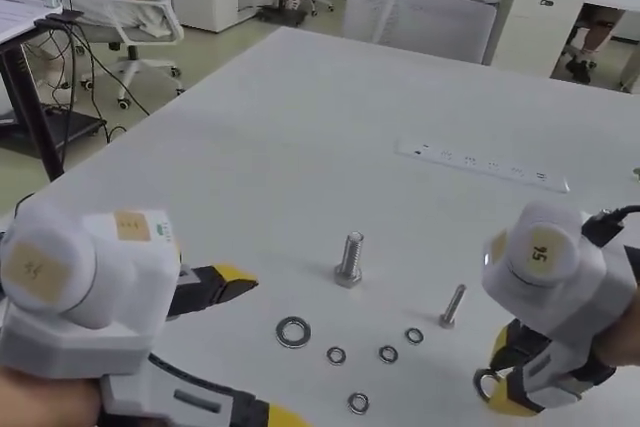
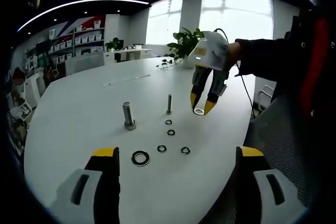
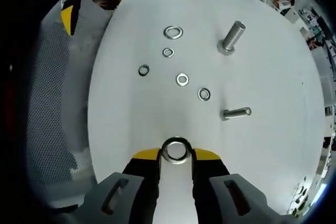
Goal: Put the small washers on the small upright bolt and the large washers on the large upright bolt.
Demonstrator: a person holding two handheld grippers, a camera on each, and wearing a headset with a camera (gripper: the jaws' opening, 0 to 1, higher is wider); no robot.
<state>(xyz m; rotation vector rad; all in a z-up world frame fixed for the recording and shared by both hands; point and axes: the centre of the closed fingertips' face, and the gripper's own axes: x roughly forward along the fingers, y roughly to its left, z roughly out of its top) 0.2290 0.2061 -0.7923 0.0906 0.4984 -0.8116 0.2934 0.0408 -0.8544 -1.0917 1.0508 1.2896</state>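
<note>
A large bolt (image 1: 349, 259) and, to its right, a small bolt (image 1: 453, 305) stand upright on the white table (image 1: 300, 147). In front of them lie one large washer (image 1: 293, 331) and several small washers (image 1: 388, 353). My right gripper (image 1: 495, 387) hovers at the near right, beside the small bolt, shut on a second large washer (image 3: 176, 150) held flat between its yellow tips. The left gripper view shows that washer (image 2: 199, 111) in the right gripper (image 2: 202, 106), just right of the small bolt (image 2: 169, 103). My left gripper (image 2: 177, 153) is open near the loose washers, holding nothing.
A white power strip (image 1: 485, 162) lies across the table beyond the bolts. Office chairs (image 1: 420, 17) and desks stand past the far edge, and a potted plant (image 2: 184, 40) sits at the table's end. The table's near edge runs close under both grippers.
</note>
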